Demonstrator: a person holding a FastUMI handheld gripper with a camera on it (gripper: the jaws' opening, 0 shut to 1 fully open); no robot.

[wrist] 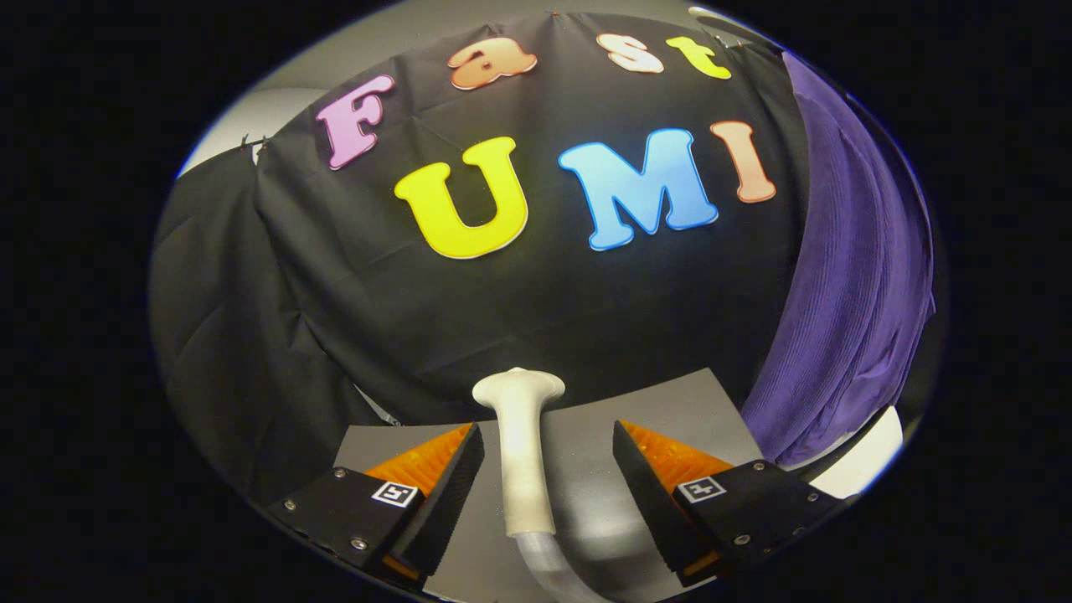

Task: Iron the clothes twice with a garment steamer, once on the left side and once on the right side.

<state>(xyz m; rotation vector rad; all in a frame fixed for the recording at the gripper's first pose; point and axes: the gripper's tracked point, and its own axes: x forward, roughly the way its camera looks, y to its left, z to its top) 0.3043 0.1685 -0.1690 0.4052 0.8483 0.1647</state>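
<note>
A white garment steamer (521, 444) lies on the grey table (670, 402), its flared head pointing away toward the booth wall and its clear hose (548, 569) trailing back toward me. My gripper (548, 477) is open, one finger on each side of the steamer's handle, with a gap on both sides and no contact that I can see. A purple ribbed garment (846, 276) hangs to the right, beyond the right finger, its lower edge reaching down near the table.
The black booth cloth (519, 301) hangs right behind the table's far edge, close ahead of the steamer's head. A white rounded surface (863, 461) shows below the garment at the right. Dark folded cloth (218, 335) drapes at the left.
</note>
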